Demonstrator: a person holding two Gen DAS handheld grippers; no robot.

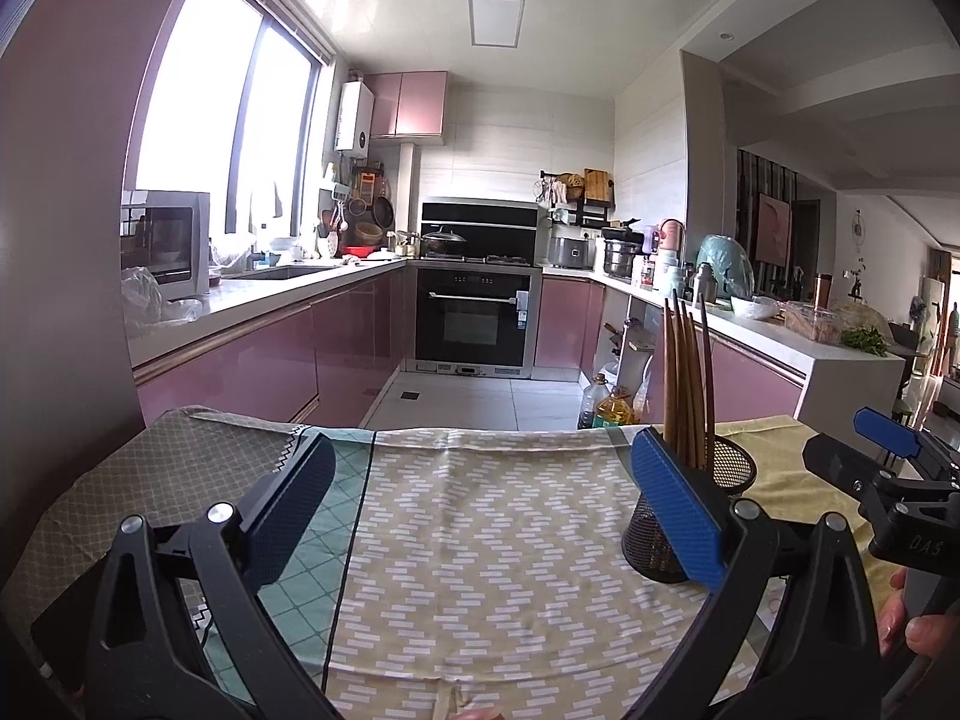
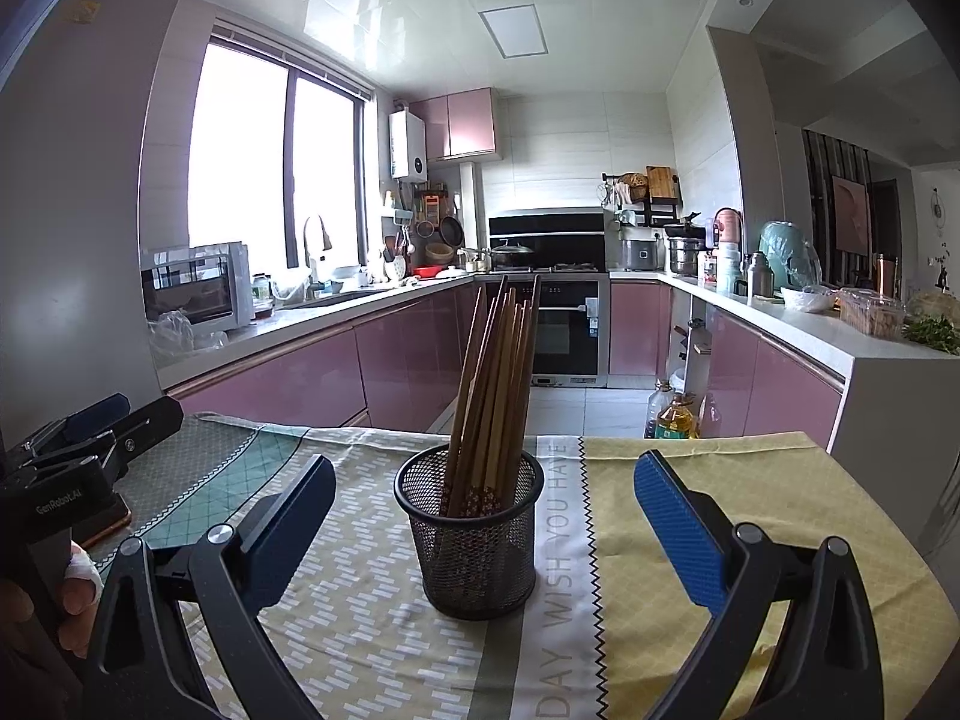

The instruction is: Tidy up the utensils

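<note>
A black mesh cup stands upright on the patterned tablecloth, holding several brown wooden chopsticks that lean to the right. My right gripper is open, its fingers either side of the cup with a gap on both sides. In the left wrist view the cup and chopsticks sit at the right, partly hidden behind one blue finger. My left gripper is open over bare cloth with nothing between its fingers. Each gripper shows at the edge of the other's view: right gripper, left gripper.
A dark flat phone-like object lies on the cloth at the left. The table's far edge drops to a tiled floor with oil bottles. Pink kitchen counters run along both sides. A hand holds the left gripper's handle.
</note>
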